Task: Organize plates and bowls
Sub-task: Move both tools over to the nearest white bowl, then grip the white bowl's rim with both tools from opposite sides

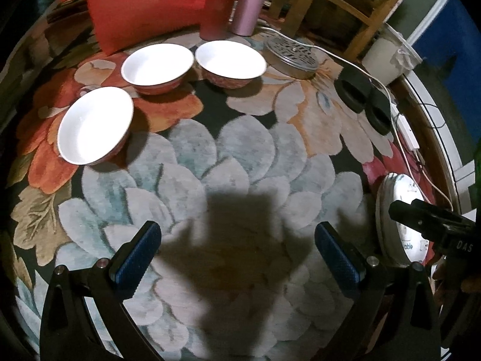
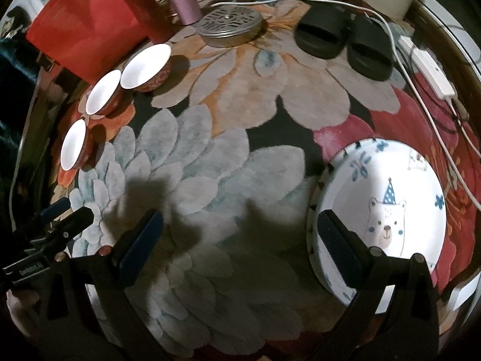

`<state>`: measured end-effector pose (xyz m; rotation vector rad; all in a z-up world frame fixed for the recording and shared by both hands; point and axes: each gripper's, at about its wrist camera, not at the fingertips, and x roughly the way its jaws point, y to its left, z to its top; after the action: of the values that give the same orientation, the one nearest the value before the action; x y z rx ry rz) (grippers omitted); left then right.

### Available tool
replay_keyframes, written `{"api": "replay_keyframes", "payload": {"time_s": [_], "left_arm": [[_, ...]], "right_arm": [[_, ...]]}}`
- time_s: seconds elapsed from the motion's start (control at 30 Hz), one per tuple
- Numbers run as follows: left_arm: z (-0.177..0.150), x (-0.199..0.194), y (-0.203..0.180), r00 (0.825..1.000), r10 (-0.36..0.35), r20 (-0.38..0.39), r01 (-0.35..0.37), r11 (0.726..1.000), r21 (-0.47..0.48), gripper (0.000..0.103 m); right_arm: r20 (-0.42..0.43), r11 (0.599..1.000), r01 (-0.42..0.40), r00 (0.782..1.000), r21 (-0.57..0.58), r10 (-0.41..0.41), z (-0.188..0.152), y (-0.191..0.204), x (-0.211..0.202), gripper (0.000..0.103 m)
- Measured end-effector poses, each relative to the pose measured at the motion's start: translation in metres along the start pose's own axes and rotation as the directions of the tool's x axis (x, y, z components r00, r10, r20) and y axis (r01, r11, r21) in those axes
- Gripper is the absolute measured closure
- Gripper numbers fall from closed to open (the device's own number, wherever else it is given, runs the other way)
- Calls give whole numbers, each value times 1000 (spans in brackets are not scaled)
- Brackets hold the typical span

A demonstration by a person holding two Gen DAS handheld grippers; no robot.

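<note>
Risk first: plate stack (image 2: 387, 180) is likely to be tipped or slid on the soft rug (image 2: 228, 180) if only the top rim is caught by the right gripper (image 2: 237, 240), since one finger (image 2: 336, 243) is seen over the near rim of the bear plate while the other sits over bare rug. Jaws are spread wide, nothing pinched. Left gripper (image 1: 237, 258) is also spread and empty, held above the rug, well apart from the three bowls (image 1: 156, 63).

Bowls are set apart in a loose row near the red bag (image 1: 144, 9), not nested; a nearer bowl (image 1: 94, 124) could be knocked if reached across. All three are seen white inside and empty. Plates are stacked at the right, top one bare.

White cable (image 2: 421, 90) runs just beside the plates and could be snagged. Slippers (image 2: 342, 39) and a perforated metal lid (image 2: 228, 21) lie farther back.
</note>
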<state>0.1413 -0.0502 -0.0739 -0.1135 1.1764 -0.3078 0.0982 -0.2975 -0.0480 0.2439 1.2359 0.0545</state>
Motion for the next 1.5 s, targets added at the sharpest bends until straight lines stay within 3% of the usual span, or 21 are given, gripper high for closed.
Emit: {"api": "replay_keyframes", "payload": {"time_s": [0.57, 0.8, 1.0, 1.07, 1.2, 1.4, 1.47, 1.5], "left_arm": [[16, -6, 89, 994, 101, 38, -96, 989, -116, 1], [29, -9, 141, 986, 158, 51, -145, 969, -200, 1], [47, -11, 171, 979, 186, 88, -160, 956, -247, 1], [52, -8, 180, 978, 190, 89, -161, 951, -263, 2], [62, 2, 200, 984, 153, 89, -115, 936, -332, 3], [73, 22, 211, 990, 123, 64, -91, 923, -374, 25], [76, 29, 210, 992, 118, 54, -90, 927, -365, 45], [77, 33, 209, 992, 115, 43, -91, 928, -361, 48]], "right_arm": [[-18, 982, -64, 998, -178, 62, 37, 85, 32, 0], [-41, 965, -132, 991, -226, 126, 57, 127, 58, 0], [-81, 948, -224, 974, -227, 210, 77, 166, 85, 2], [-106, 940, -259, 965, -224, 241, 83, 181, 96, 10], [-134, 918, -310, 949, -247, 285, 92, 207, 111, 14], [-191, 908, -347, 932, -236, 307, 100, 237, 139, 39], [-212, 908, -361, 924, -212, 318, 102, 244, 149, 45], [-220, 908, -366, 921, -206, 321, 102, 247, 153, 46]]}}
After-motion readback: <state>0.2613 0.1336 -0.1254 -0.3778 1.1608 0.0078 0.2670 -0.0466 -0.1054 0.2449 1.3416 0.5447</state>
